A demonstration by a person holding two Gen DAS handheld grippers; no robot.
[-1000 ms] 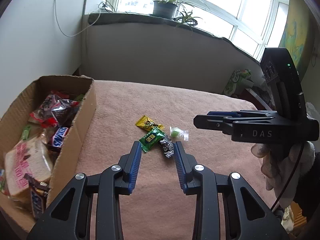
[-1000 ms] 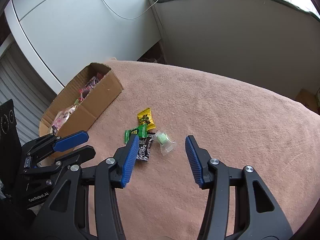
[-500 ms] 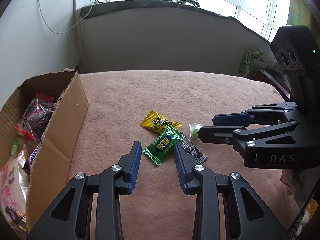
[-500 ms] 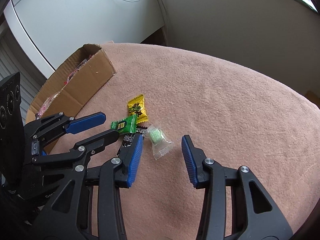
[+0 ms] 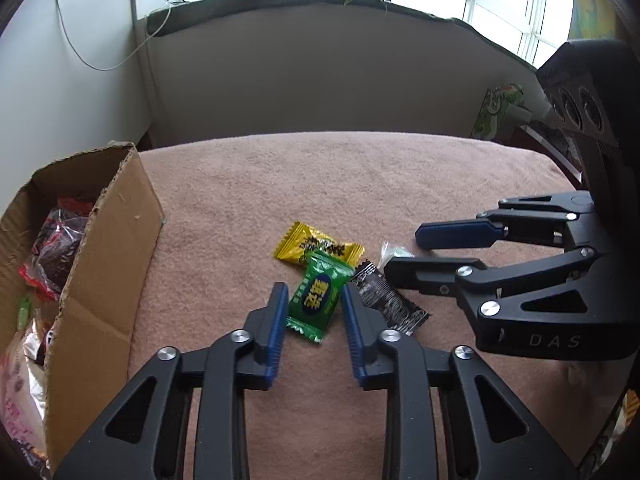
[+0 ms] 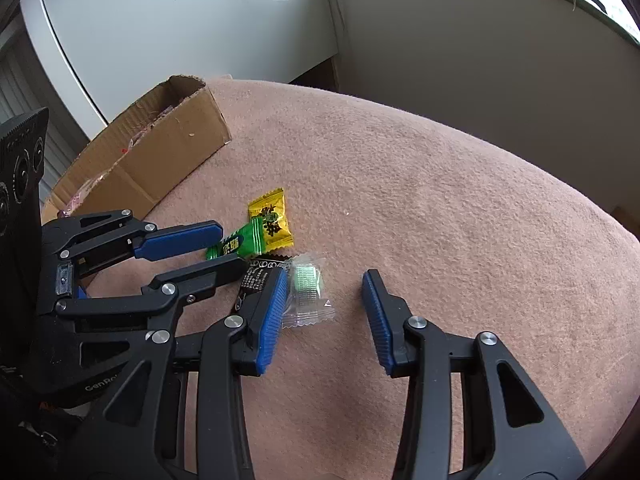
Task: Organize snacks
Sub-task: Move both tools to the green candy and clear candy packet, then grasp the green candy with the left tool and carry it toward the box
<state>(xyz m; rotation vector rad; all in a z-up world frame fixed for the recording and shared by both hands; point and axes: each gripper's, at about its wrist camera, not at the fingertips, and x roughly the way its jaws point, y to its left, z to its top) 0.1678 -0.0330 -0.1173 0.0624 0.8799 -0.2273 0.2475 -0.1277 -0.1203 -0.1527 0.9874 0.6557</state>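
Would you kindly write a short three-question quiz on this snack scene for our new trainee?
1. True or false: the left gripper is shut on the green candy.
2. Which wrapper lies between the right gripper's open fingers? A) yellow candy B) clear-wrapped green candy C) black packet
3. Fill in: the cardboard box already holds ____.

Key: 1 false, since it is open around it; 2 B; 3 snacks.

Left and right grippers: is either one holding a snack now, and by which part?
Nothing held. Left gripper is open around the green candy; right gripper is open by the clear-wrapped candy.
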